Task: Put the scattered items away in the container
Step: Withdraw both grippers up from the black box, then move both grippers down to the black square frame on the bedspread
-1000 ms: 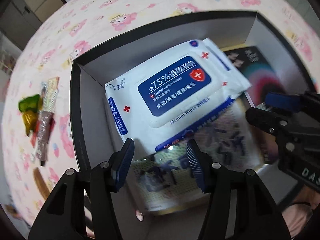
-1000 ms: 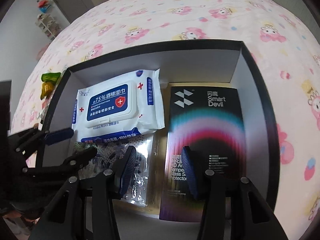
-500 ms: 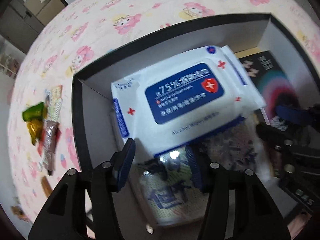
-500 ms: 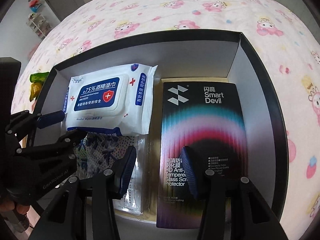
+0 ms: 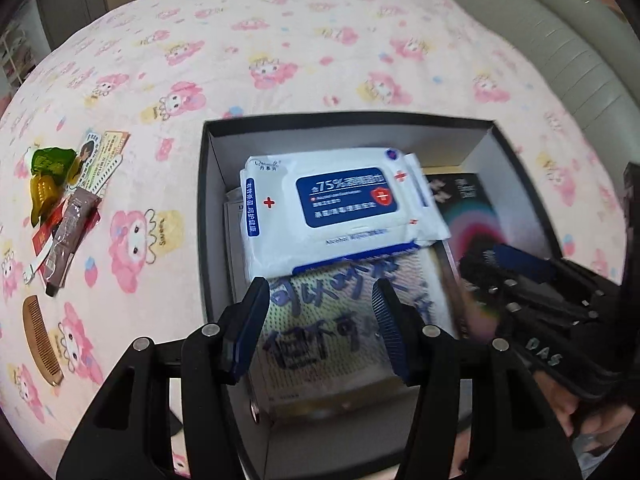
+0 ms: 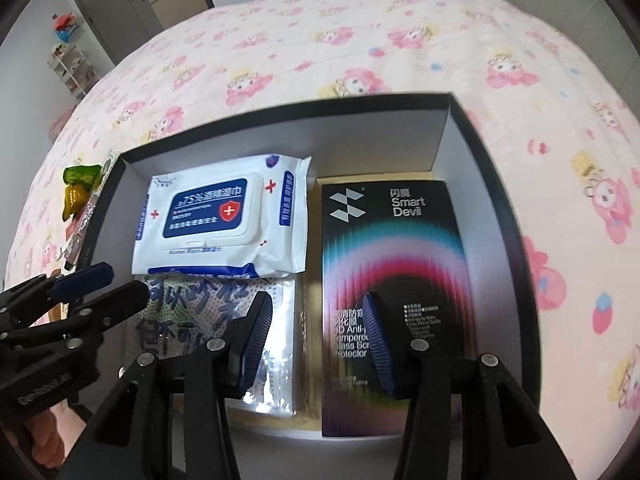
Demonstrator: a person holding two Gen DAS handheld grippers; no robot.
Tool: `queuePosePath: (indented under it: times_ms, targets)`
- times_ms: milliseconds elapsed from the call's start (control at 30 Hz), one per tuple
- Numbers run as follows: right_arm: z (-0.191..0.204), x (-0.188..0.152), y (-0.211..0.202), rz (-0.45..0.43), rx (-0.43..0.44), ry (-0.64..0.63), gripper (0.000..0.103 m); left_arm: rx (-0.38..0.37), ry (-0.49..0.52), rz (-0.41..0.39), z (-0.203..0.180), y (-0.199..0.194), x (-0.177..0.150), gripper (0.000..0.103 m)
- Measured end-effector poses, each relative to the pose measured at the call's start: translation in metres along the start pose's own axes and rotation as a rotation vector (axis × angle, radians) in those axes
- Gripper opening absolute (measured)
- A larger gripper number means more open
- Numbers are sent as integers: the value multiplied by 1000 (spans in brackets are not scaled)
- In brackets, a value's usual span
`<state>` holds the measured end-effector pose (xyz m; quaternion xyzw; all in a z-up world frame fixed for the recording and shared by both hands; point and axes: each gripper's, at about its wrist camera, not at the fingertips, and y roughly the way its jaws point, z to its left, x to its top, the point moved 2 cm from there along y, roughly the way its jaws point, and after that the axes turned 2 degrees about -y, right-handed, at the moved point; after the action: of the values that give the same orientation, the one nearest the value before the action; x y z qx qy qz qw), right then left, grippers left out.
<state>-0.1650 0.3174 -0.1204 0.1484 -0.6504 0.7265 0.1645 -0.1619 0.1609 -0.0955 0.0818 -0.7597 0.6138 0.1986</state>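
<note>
One black box [image 5: 208, 216], open on top, on the bed [image 5: 320, 60]. Inside it, counted: one white pack of alcohol wipes [image 5: 332, 216], one black screen-protector carton [image 6: 392, 280], one clear packet with blue handwriting [image 5: 340, 320], partly under the wipes. Out on the bed, left of the box: one wooden comb [image 5: 40, 340], one brown sachet [image 5: 70, 228], one green-and-gold wrapped piece [image 5: 46, 180], one printed card [image 5: 102, 156], one red packet [image 5: 48, 232] half hidden beneath the sachet. Two grippers

black cardboard box [image 6: 508, 216], grey inside | white-and-blue wipes pack [image 6: 224, 216], red crosses | black rainbow-arc carton [image 6: 394, 248] | pink cartoon-print bedsheet [image 6: 360, 32]
</note>
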Motion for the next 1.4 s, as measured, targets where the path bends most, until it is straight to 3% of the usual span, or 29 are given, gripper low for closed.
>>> queuePosePath:
  times_ms: [167,400,767,1133,1400]
  targets:
    - [15,-20,-24,-49,-15,-19,43,-17,27,-37,4,-22,-12,55]
    - [38,-40,-66,-116,49,-38,43,-28,21,-56,18,-47,-35,54]
    - [84,-64,-90,-133,91,-44,43,-38,-9,-82,49,-85,-69,54]
    - [173,-80,-79,-94,189,-175,43,-25,-158,-77,131,-101,-106,54]
    - [220,-89,-59,-31,239,-241,43,20,-289,-38,186,-87,-123,55]
